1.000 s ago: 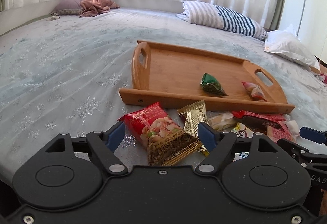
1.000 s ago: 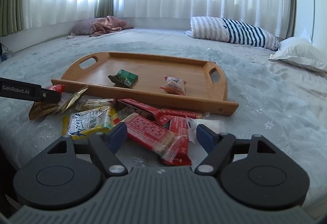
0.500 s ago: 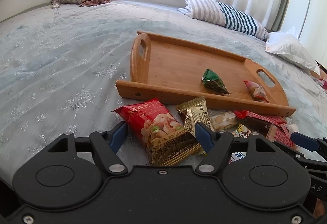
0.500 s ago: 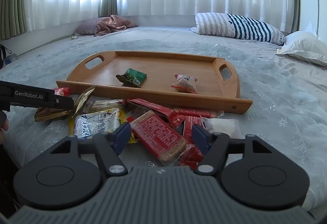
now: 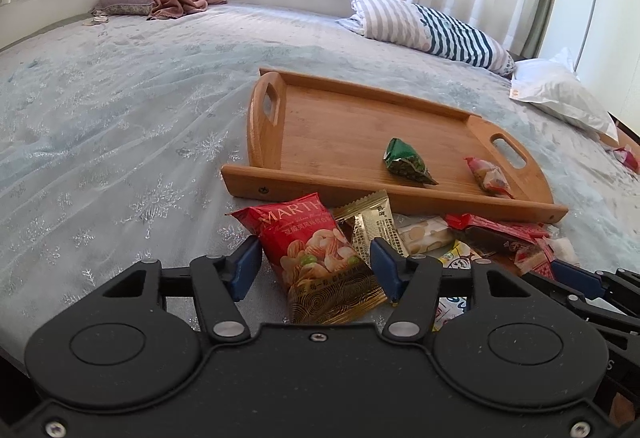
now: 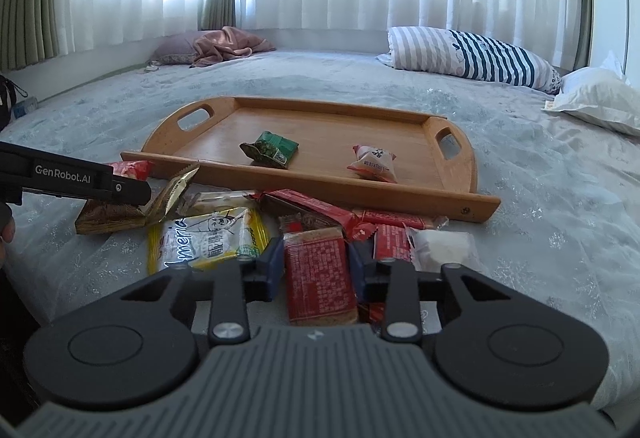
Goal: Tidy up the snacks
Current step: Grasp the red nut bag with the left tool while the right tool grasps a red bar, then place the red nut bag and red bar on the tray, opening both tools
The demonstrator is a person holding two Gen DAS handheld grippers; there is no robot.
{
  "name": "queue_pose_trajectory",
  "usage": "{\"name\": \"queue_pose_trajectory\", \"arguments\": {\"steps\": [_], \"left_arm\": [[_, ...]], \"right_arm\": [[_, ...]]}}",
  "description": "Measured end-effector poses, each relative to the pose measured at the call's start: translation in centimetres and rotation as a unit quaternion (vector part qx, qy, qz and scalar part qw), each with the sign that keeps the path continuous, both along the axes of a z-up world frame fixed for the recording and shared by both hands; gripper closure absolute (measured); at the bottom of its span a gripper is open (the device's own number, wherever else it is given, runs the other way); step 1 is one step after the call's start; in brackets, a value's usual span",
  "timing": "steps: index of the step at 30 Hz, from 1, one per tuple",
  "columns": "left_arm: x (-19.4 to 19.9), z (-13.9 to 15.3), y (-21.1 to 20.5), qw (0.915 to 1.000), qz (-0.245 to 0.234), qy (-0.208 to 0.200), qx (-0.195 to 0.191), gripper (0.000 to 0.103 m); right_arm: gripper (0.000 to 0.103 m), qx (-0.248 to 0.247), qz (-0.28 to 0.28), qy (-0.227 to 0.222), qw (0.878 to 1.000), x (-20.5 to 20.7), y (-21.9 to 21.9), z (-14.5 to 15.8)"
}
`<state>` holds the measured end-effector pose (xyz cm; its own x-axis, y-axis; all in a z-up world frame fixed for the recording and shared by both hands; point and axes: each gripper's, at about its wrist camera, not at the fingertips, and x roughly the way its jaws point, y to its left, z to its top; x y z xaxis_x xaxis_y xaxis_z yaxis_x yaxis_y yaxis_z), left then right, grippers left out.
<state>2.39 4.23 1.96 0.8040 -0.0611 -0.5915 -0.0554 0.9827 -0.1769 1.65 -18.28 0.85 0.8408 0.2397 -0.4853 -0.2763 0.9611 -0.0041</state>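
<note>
Red wrapping marks the biscuit bar (image 6: 320, 274) that the right gripper (image 6: 316, 270) has just closed on, its blue pads pressed to both long edges at the near end of the loose pile on the bed (image 6: 560, 206). The left gripper (image 5: 314, 266) has been closing around a red nut packet (image 5: 312, 250); its pads sit just beside the packet's edges, and whether they press it I cannot tell. One gold sachet (image 5: 374, 226) leans against that packet. Beyond the pile lies one wooden tray (image 6: 460, 198) holding two snacks: a green packet (image 6: 272, 149) and a red-and-white sweet (image 6: 374, 162), lying apart. Two pillows, striped (image 6: 472, 56) and white (image 6: 600, 100), lie far off.
</note>
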Motion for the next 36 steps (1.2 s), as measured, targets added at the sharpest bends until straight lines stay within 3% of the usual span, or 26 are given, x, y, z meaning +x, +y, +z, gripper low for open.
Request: {"name": "queue_pose_trajectory", "arguments": {"steps": [5,7,17,23,29,36], "left_arm": [[-0.1,0.3,-0.1,1.0,-0.001,-0.005,0.004,0.048],[-0.3,0.7,-0.1,0.9999,-0.001,-0.01,0.006,0.064],[-0.5,1.9,0.0,0.9998,-0.008,-0.017,0.001,0.065],[-0.2,4.0,0.0,0.9987,-0.021,-0.047,0.003,0.065],[2.5,5.9,0.1,0.9975,-0.034,-0.061,-0.002,0.065],[7.2,6.4,0.3,0.9973,-0.046,-0.045,-0.034,0.065]], "right_arm": [[0.065,0.009,-0.013,-0.004,1.0,-0.2,-0.5,0.5],[0.065,0.018,-0.016,-0.005,1.0,-0.2,-0.7,0.7],[0.066,0.036,-0.027,-0.024,0.999,0.1,-1.1,2.2],[0.066,0.053,-0.052,-0.029,0.997,1.9,-2.1,3.4],[0.066,0.091,-0.081,-0.02,0.992,5.7,-4.1,4.6],[0.065,0.11,-0.091,0.005,0.99,11.0,-5.6,4.3]]}}
